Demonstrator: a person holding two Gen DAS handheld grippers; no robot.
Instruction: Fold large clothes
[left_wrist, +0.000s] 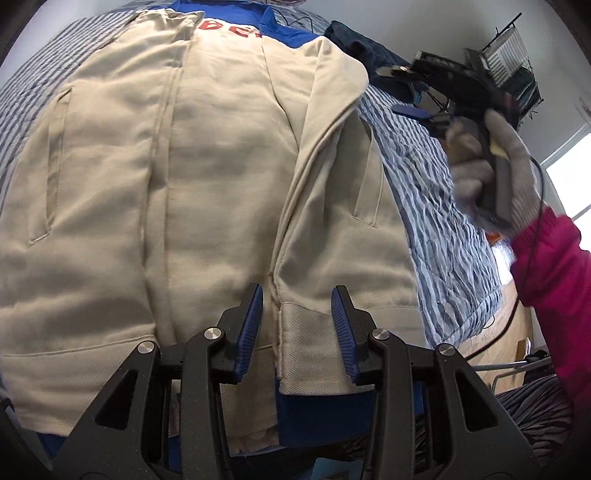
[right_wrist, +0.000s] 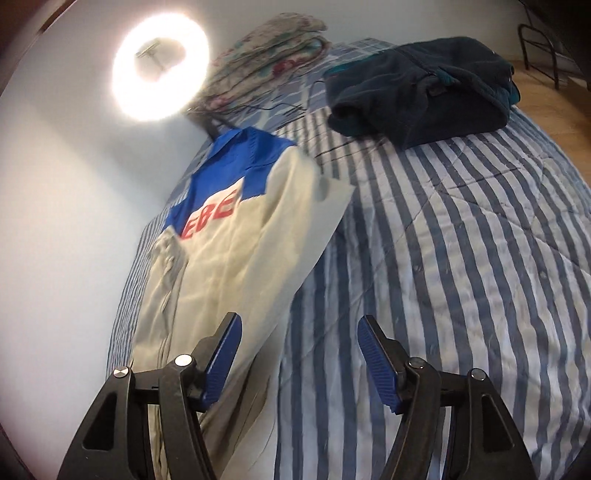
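Observation:
A cream jacket (left_wrist: 207, 162) with blue shoulders and red letters lies spread on the striped bed; it also shows in the right wrist view (right_wrist: 236, 266). Its right front panel (left_wrist: 332, 192) is folded inward over the body. My left gripper (left_wrist: 297, 317) is open, its jaws on either side of the jacket's hem band (left_wrist: 314, 350) at the near edge. My right gripper (right_wrist: 299, 350) is open and empty, held above the jacket's right edge and the bedspread. It also shows in the left wrist view (left_wrist: 413, 92), up at the right in a gloved hand.
The blue-and-white striped bedspread (right_wrist: 443, 258) covers the bed. A folded dark navy garment (right_wrist: 424, 96) lies at the far side. A floral blanket pile (right_wrist: 269, 55) and a ring light (right_wrist: 160, 70) stand by the wall. Wooden floor (left_wrist: 506, 332) lies right of the bed.

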